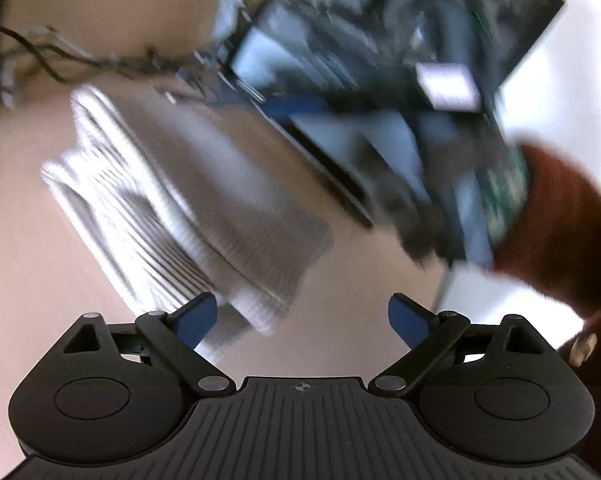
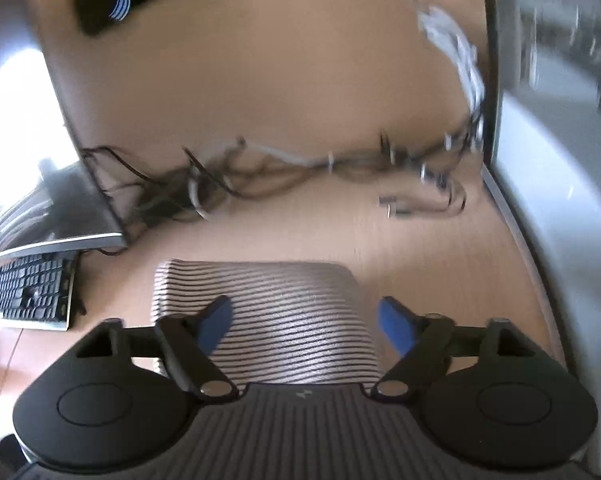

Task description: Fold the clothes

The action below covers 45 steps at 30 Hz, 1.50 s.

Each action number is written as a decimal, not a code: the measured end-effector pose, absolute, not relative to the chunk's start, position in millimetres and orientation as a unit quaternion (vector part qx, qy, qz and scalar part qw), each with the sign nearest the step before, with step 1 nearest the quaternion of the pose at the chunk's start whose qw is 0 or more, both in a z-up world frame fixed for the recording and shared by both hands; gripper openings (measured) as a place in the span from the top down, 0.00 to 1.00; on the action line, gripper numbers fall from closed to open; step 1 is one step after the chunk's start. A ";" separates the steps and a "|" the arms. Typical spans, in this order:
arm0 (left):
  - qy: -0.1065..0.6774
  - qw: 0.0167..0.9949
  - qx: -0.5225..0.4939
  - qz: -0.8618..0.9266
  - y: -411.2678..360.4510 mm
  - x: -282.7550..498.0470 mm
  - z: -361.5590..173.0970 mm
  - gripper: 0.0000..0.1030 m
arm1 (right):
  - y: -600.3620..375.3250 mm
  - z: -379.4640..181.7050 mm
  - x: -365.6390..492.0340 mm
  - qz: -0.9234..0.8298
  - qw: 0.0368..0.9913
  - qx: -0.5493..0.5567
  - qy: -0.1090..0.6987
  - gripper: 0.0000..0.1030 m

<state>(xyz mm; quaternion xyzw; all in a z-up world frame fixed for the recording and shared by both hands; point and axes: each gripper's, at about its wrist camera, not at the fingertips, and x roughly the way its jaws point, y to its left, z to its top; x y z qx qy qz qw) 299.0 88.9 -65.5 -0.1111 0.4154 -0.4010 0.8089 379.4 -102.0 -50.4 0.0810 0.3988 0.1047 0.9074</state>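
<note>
Surface: a tan wooden desk (image 2: 284, 92) is seen beyond the fingers.
Room: tangled cables (image 2: 220, 176) and a keyboard (image 2: 28, 292) are shown; no writing can be read.
Garment: a folded striped garment (image 2: 284, 320) lies flat between and ahead of the right fingers.
Left gripper (image 1: 302, 320): spread apart, nothing gripped.
Right gripper (image 2: 304, 322): spread apart, nothing gripped.

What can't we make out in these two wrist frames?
- Left wrist view: motion blur smears the striped garment; fold count and edges are unreadable.
- Left wrist view: the object behind it is too blurred to identify.
- Right wrist view: the garment's near edge is hidden under the right tool.
- Right wrist view: the cables are blurred; connectors are unreadable.
- Right wrist view: the keyboard is cut by the left edge.
</note>
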 end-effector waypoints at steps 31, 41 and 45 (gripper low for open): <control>0.457 0.834 -0.207 -0.228 102.9 339.6 -92.9 0.39 | -43.6 -82.4 279.8 0.155 0.920 -0.191 0.305 0.36; 0.466 0.833 -0.207 -0.215 91.5 337.8 -103.5 0.39 | -40.8 -87.9 267.9 0.118 0.914 -0.257 0.291 0.55; 0.458 0.837 -0.192 -0.230 87.5 330.3 -92.0 0.41 | -35.8 -93.5 269.1 0.076 0.916 -0.287 0.269 0.55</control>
